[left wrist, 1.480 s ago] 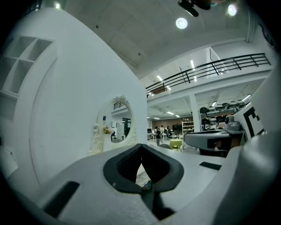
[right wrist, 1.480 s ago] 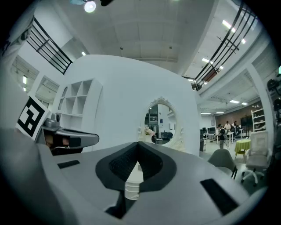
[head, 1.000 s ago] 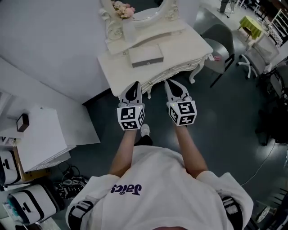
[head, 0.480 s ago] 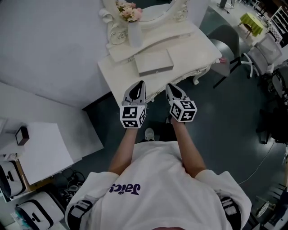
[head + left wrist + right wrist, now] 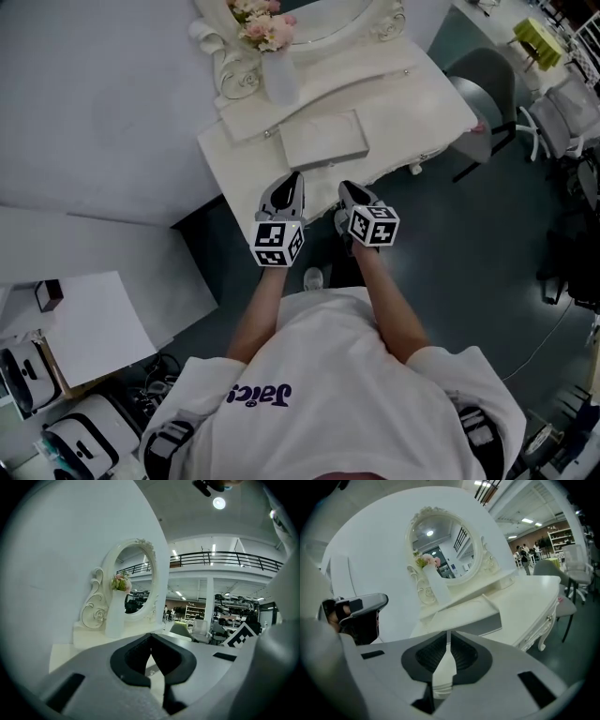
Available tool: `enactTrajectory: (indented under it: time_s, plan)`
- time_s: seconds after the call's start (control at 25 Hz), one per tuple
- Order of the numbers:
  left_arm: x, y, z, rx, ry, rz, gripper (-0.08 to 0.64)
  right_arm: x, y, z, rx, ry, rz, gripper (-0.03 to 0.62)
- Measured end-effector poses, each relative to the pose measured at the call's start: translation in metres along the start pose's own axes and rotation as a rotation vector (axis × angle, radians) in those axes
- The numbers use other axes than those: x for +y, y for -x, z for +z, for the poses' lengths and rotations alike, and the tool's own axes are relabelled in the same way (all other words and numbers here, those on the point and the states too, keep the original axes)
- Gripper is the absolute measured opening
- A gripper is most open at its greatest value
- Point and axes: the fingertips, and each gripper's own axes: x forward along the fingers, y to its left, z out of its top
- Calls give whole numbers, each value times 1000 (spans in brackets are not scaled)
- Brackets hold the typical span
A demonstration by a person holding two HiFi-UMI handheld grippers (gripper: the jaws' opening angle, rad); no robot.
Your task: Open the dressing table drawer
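Observation:
The white dressing table point(image 5: 234, 159) stands against the wall with an oval mirror point(image 5: 443, 545), a vase of flowers point(image 5: 272, 56) and a flat pale box point(image 5: 323, 139) on its top. Its carved front carries a small knob point(image 5: 549, 617); in the head view my grippers cover most of that front. My left gripper point(image 5: 293, 178) is at the table's front edge, shut and holding nothing. My right gripper point(image 5: 346, 190) hangs beside it, a little lower, also shut and holding nothing. The left gripper point(image 5: 358, 616) shows in the right gripper view as well.
A grey chair point(image 5: 487, 89) stands at the table's right end, with office chairs point(image 5: 562, 103) beyond it. A low white cabinet point(image 5: 89, 319) is at the left, bags point(image 5: 56, 431) below it. My shoe point(image 5: 314, 278) is on the dark floor under the grippers.
Both grippers have come forward and down to the table's front edge. The right one has rolled and dropped more. Neither has taken hold of anything.

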Motion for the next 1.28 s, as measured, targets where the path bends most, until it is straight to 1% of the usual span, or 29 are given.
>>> enactTrajectory:
  time_s: [0.12, 0.32, 0.56, 0.8, 0.84, 0.92, 1.12, 1.28]
  plan:
    - [12, -19, -5, 20, 15, 16, 15, -13, -25, -6, 56, -8, 0, 59]
    - [29, -46, -15, 53, 36, 43, 15, -28, -60, -18, 133, -23, 9, 88]
    - [37, -67, -27, 83, 51, 65, 15, -41, -94, -30, 221, -11, 13, 123]
    - [47, -76, -33, 100, 72, 107, 15, -48, -114, -39, 283, 0, 0, 126]
    - [49, -76, -35, 103, 75, 111, 15, -49, -116, -39, 286, -1, -7, 124]
    - [52, -77, -38, 108, 80, 116, 15, -50, -117, -38, 286, -2, -15, 72]
    - [55, -79, -45, 119, 92, 120, 15, -49, -118, -38, 289, 28, -16, 67]
    - [52, -77, -48, 121, 95, 116, 15, -48, -110, -43, 292, 30, -16, 67]
